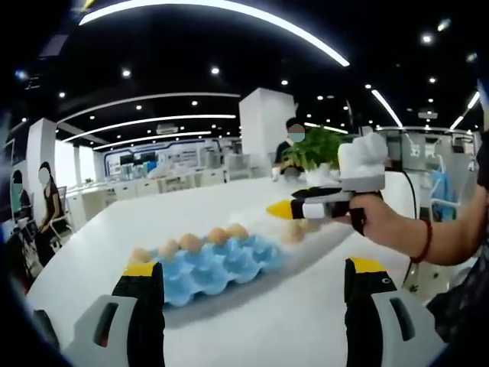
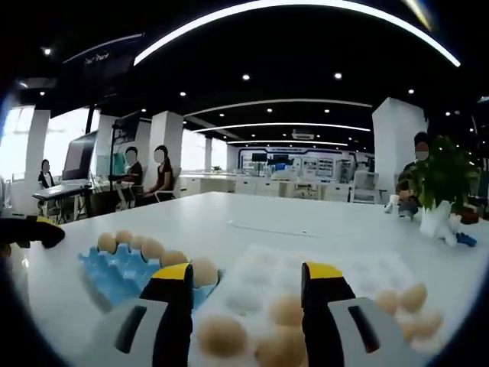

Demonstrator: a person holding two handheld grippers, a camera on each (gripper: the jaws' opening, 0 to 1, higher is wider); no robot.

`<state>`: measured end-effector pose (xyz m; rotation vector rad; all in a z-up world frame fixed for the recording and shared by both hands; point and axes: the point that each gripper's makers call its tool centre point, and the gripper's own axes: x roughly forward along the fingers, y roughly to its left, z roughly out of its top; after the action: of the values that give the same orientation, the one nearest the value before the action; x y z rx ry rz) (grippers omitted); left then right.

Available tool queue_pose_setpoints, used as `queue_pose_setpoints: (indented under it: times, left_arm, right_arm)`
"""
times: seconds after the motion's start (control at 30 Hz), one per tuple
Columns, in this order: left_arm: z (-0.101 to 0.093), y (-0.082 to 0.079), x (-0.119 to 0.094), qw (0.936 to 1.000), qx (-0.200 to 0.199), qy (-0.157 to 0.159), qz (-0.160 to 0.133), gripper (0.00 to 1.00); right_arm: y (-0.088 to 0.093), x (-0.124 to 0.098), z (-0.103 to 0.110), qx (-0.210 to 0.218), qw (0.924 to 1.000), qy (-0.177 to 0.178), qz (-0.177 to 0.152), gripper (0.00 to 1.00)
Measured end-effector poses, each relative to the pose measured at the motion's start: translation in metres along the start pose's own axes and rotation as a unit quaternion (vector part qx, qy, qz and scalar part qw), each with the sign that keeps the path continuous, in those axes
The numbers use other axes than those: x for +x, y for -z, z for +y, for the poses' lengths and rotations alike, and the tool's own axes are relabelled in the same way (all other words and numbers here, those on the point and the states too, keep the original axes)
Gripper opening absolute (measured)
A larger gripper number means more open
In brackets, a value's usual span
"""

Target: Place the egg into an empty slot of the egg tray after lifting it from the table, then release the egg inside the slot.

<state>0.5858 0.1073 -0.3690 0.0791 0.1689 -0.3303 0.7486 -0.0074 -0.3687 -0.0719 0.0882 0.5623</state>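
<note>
A blue egg tray lies on the white table, with several brown eggs along its far row and bare slots nearer me. My left gripper hangs open in front of it, nothing between its jaws. My right gripper, held by a hand, hovers over loose eggs right of the tray. In the right gripper view, my right gripper is open above loose eggs; the blue tray is at the left.
A pale translucent tray lies under the right gripper, with more loose eggs to its right. A potted plant stands at the table's far edge with a person behind it. People sit at desks beyond the table.
</note>
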Motion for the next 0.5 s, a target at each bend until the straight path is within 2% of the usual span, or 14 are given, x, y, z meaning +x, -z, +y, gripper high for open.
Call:
queue_pose_setpoints:
  times: [0.5]
  left_arm:
    - [-0.001, 0.004, 0.006, 0.9999, 0.005, -0.002, 0.009, 1.0]
  right_arm:
    - [0.018, 0.008, -0.028, 0.038, 0.9981, 0.036, 0.033, 0.55]
